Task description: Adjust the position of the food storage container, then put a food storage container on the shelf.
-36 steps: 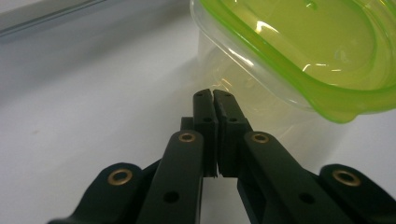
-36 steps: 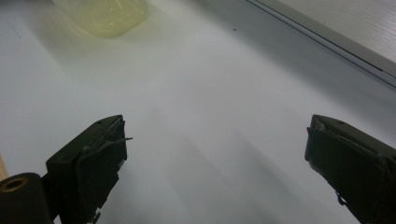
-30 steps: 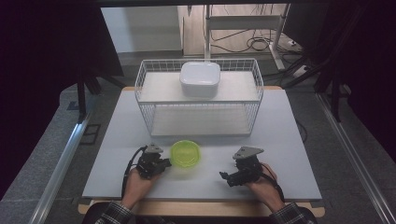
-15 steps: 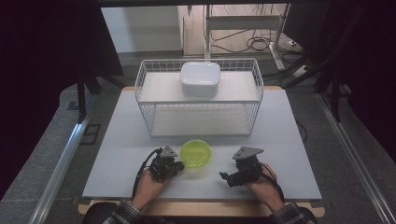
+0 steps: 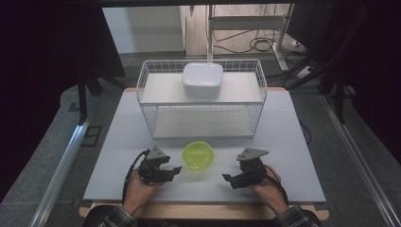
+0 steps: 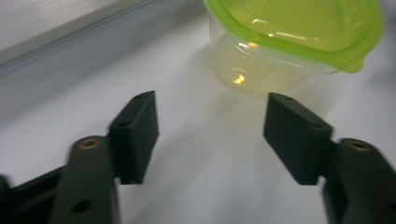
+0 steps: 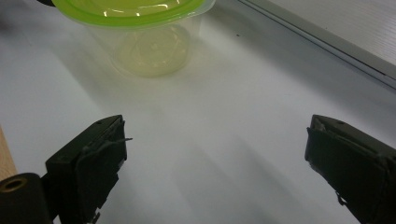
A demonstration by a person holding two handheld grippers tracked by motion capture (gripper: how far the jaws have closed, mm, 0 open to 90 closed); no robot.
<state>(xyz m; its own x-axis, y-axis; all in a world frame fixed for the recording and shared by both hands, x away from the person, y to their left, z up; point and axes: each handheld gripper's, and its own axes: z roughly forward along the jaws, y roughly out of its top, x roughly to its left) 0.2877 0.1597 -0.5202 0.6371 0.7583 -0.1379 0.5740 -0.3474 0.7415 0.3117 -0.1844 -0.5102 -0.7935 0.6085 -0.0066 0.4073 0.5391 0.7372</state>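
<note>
A clear tub with a lime-green lid (image 5: 198, 155) stands on the white table (image 5: 293, 137) near the front, between the two hands. My left gripper (image 5: 176, 171) sits just left of it and a little nearer. Its jaws have just been opening and now stand apart with nothing between them. From the left gripper view the tub (image 6: 280, 46) lies ahead of the left gripper (image 6: 210, 121), clear of both pads. My right gripper (image 5: 228, 181) rests open to the tub's right. In the right gripper view the tub (image 7: 140, 28) stands well beyond the right gripper (image 7: 215, 135).
Behind the tub stands a white wire basket (image 5: 201, 113) with a white lidded box (image 5: 202, 80) on its upper shelf. The table's wooden front edge runs under the person's wrists. Dark floor and metal rails flank the table.
The tub slid a little to the right with the left gripper at its edge. That gripper has since let go, opened and drawn back to the left. The right gripper stayed put.
</note>
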